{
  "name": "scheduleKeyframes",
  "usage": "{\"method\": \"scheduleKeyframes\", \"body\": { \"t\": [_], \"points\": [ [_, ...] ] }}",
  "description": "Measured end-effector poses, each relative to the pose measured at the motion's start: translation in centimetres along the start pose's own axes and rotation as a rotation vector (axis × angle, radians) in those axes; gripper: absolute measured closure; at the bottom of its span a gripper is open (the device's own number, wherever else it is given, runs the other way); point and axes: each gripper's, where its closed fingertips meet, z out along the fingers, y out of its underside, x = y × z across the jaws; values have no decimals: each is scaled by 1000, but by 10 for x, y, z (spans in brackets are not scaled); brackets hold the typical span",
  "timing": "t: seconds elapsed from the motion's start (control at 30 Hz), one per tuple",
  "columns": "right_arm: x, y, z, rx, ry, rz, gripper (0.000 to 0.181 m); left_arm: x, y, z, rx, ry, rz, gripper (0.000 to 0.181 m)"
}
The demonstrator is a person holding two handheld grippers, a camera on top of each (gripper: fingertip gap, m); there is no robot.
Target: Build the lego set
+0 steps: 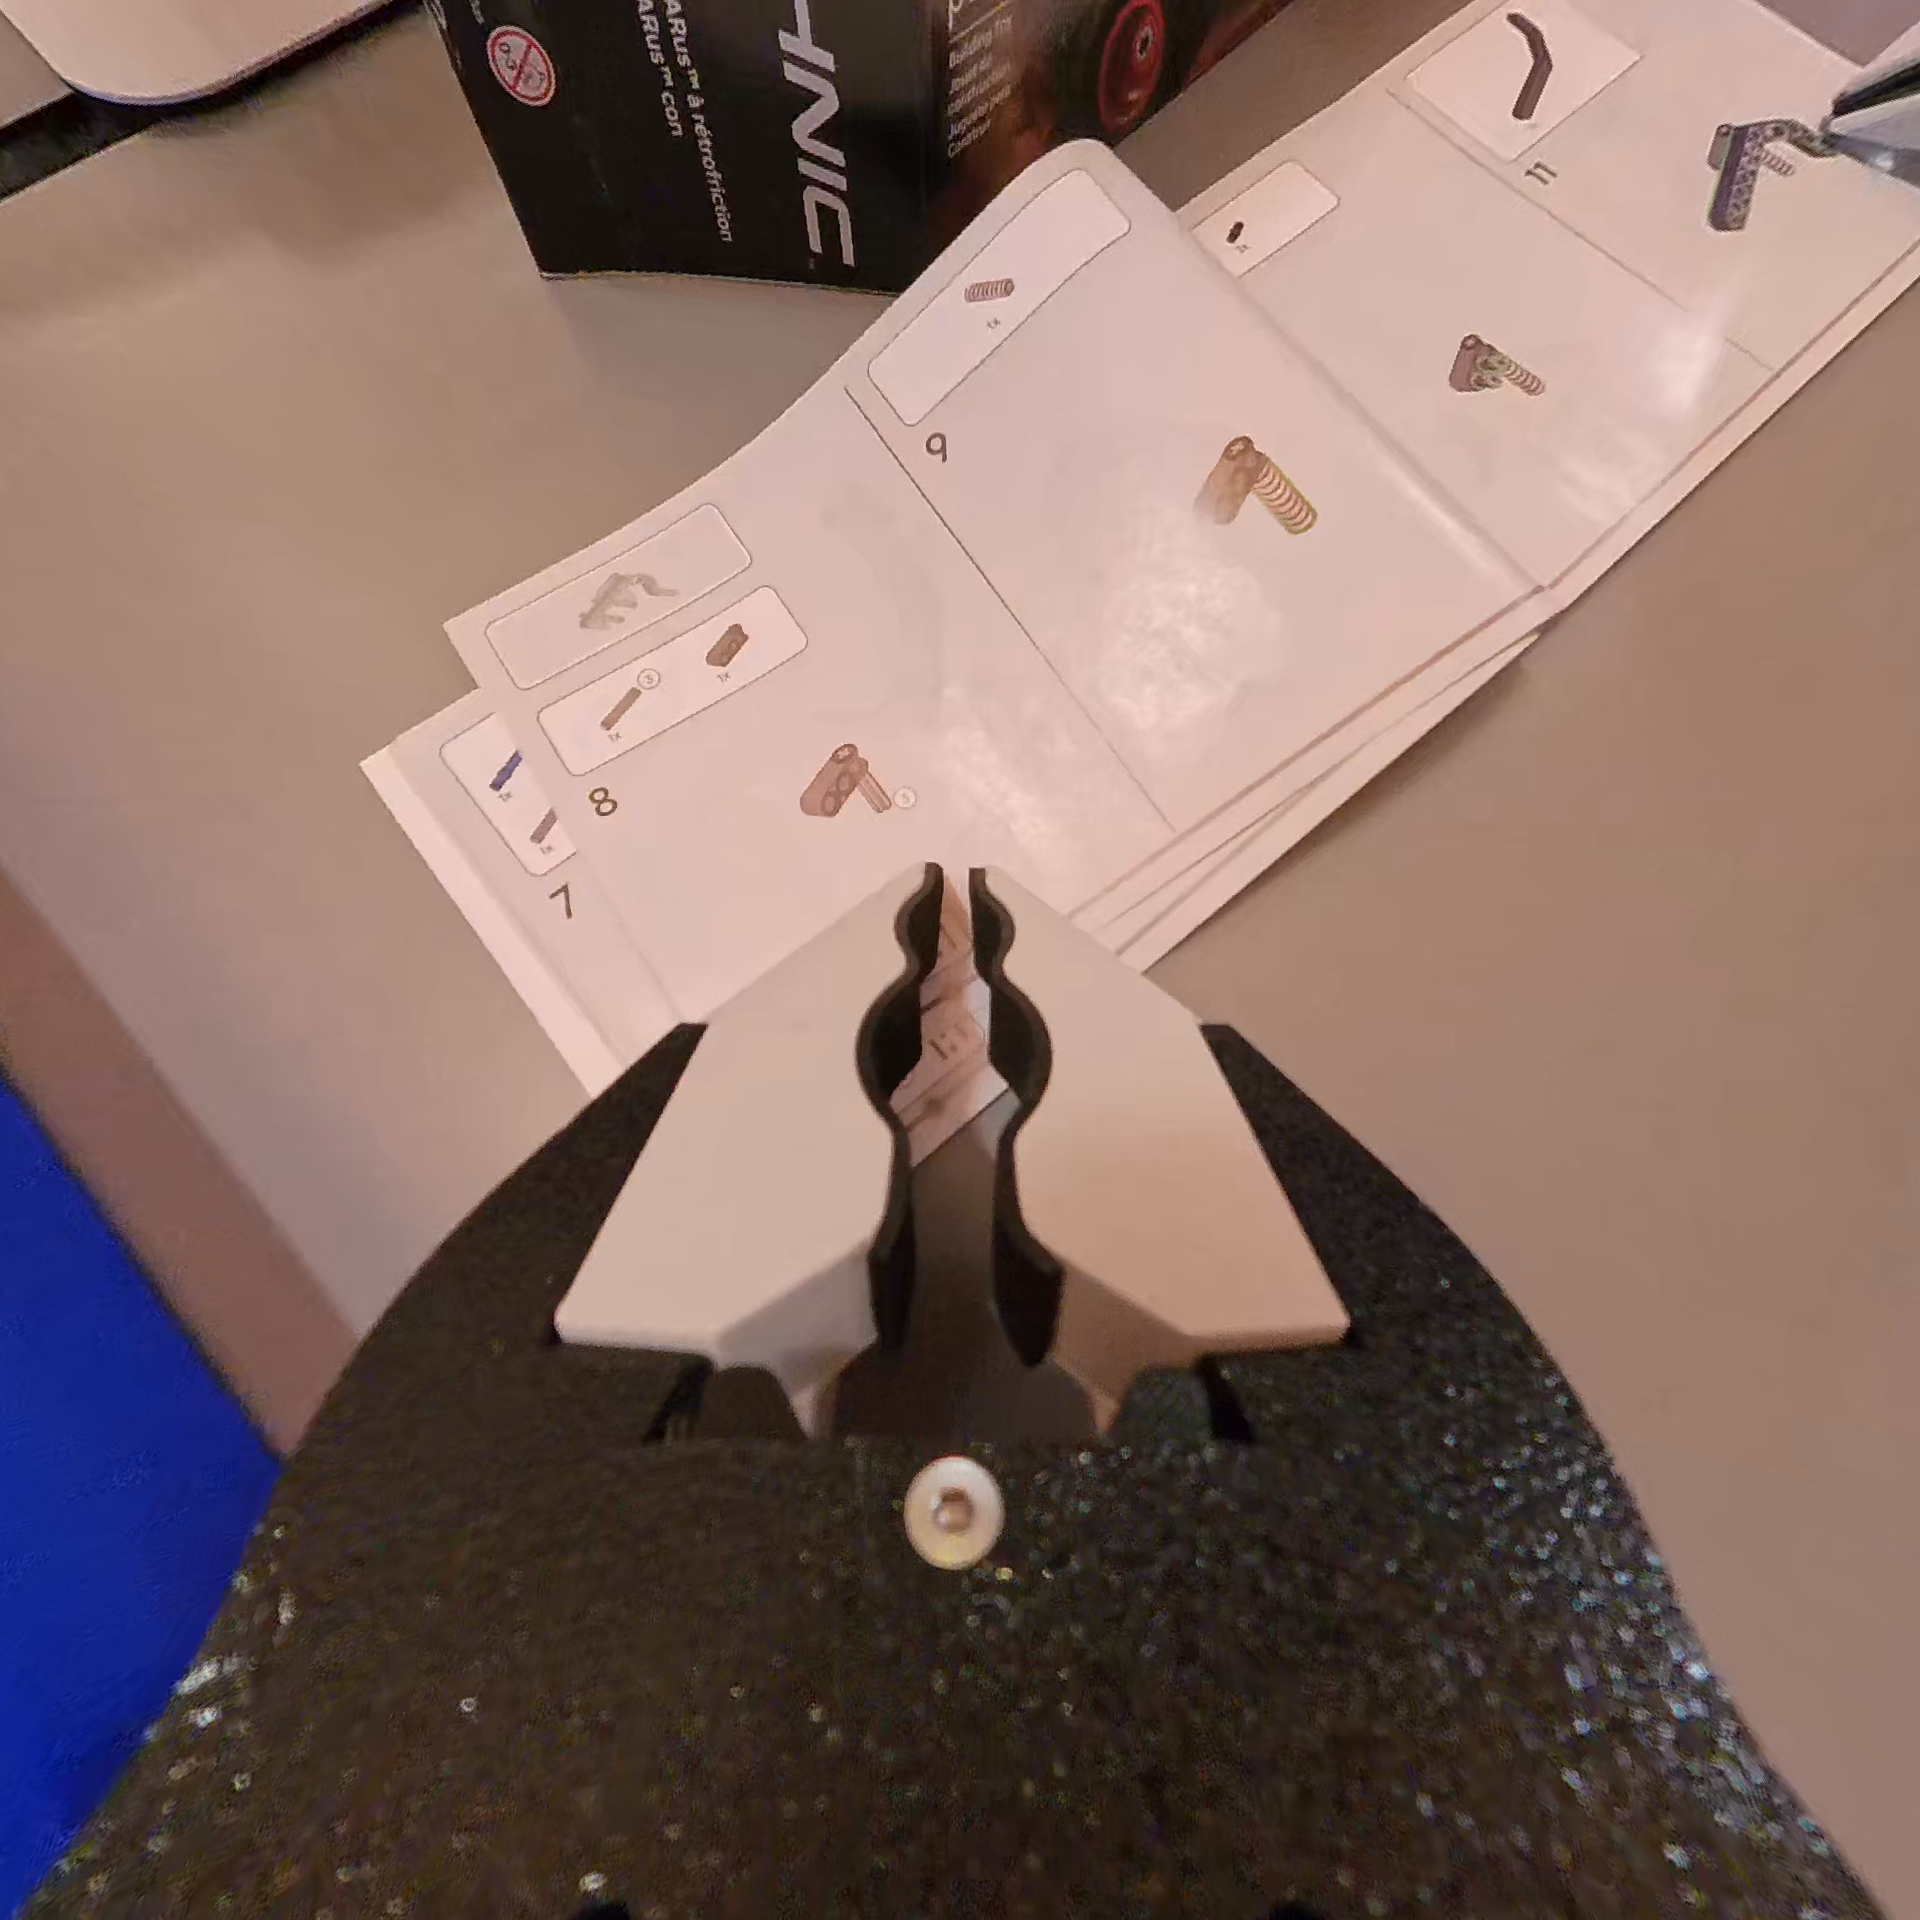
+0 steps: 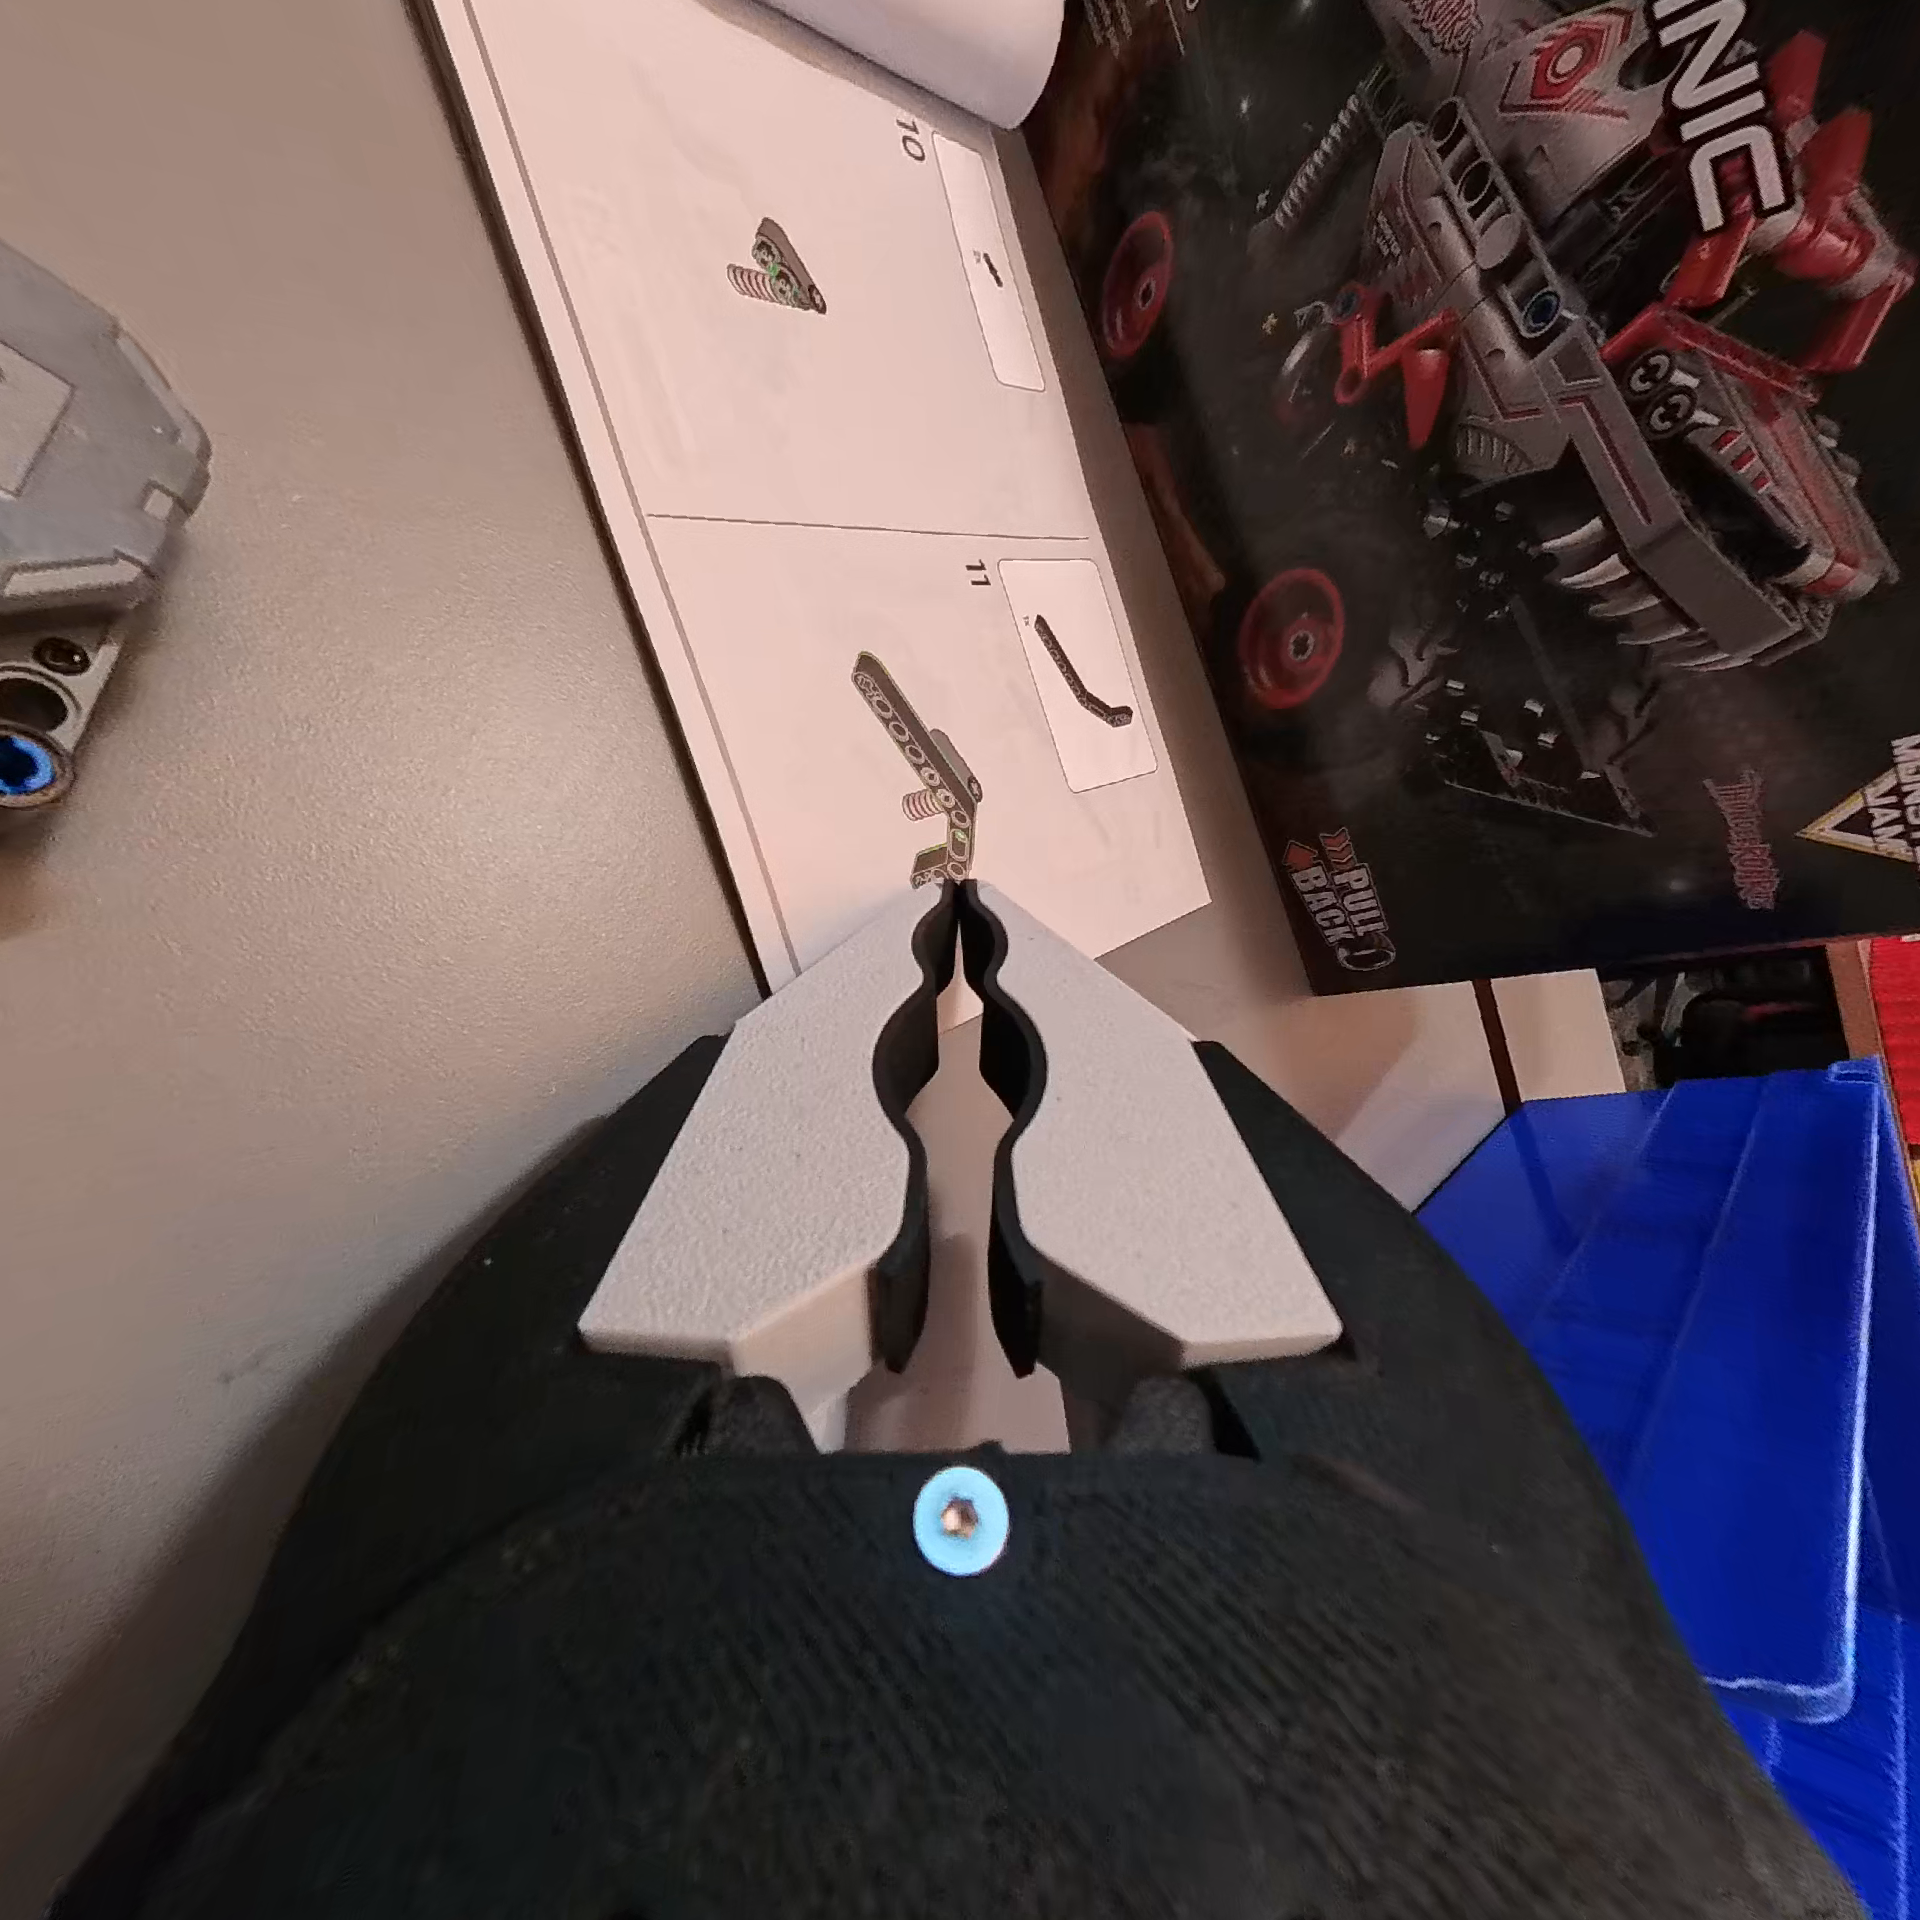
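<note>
Lego instruction booklet lies open on surface for reference, box beside it; left gripper fingers nearly together, empty; right gripper fingers together, empty.

Left tool nearly closed over open instruction booklet, black box behind

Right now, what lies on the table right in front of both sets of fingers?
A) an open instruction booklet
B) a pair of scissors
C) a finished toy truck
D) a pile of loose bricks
A: the open instruction booklet lies flat on the table, its pages of build steps just beyond both pairs of fingers.
</note>
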Motion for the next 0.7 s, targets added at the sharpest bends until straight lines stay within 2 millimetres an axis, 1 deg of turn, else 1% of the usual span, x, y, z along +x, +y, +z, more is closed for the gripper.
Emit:
{"method": "scheduleKeyframes", "body": {
  "t": [0.2,0.47,0.7],
  "points": [
    [2,3,-1,-28,12,-18,181,4,-1,2,9,-6,30,178],
    [10,26,-14,-119,36,-6,181,16,-5,6,18,-1,91,175],
    [10,26,-14,-134,50,-38,181,17,-5,5,19,-1,91,171]
  ]
}}
